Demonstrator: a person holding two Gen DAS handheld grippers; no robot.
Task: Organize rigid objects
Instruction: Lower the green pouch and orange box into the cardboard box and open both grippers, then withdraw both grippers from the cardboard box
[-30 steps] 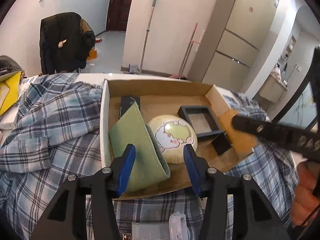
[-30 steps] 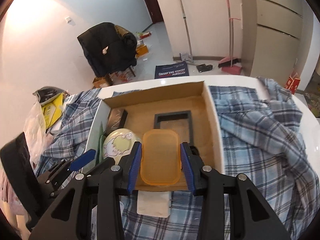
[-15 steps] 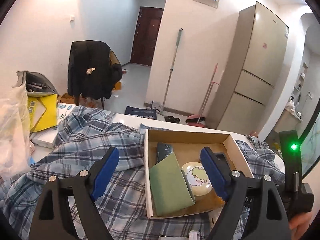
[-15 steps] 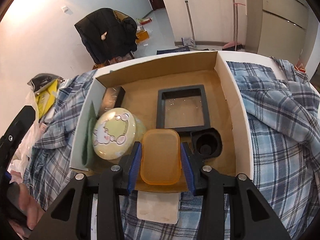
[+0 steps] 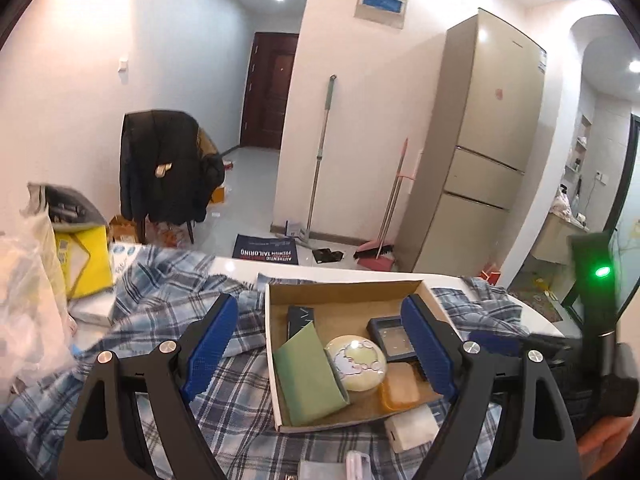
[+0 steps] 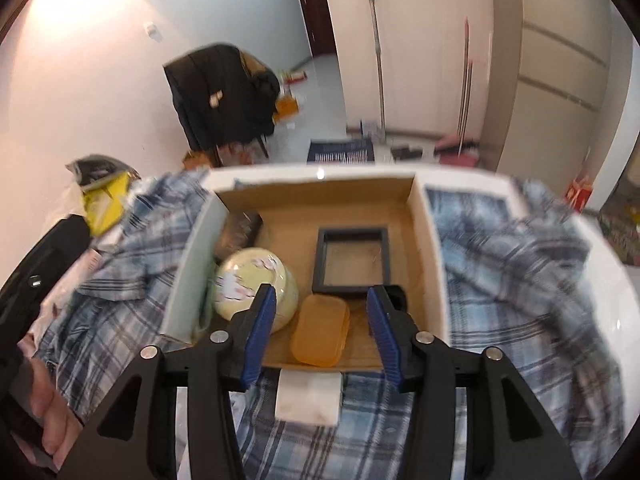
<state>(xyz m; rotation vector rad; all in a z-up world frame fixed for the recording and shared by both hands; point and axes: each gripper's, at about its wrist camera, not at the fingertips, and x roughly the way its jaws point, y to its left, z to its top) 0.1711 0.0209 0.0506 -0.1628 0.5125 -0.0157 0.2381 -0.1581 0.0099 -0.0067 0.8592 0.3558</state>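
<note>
A cardboard box [image 5: 344, 286] [image 6: 428, 248] sits on a plaid cloth. In it lie a green pouch [image 5: 308, 376], a round pale-yellow tin [image 5: 356, 362] [image 6: 256, 284], a black square frame [image 6: 352, 260] [image 5: 388, 334], a dark flat case [image 5: 300, 316] and an orange plastic box [image 6: 320, 330] [image 5: 400, 390]. My right gripper [image 6: 320, 332] is open and empty, with the orange box lying in the box between its fingers. My left gripper [image 5: 320, 356] is open and empty, held high above the box.
A white block [image 6: 308, 394] [image 5: 412, 426] lies on the plaid cloth [image 6: 512, 264] just in front of the box. Bags and a yellow packet [image 5: 84, 260] lie at the left. A chair with a dark jacket [image 5: 168, 172], brooms and a fridge [image 5: 476, 152] stand behind.
My right gripper let go of the orange box, which now lies in the cardboard box, and opened. My left gripper opened wide and pulled back and up from the box.
</note>
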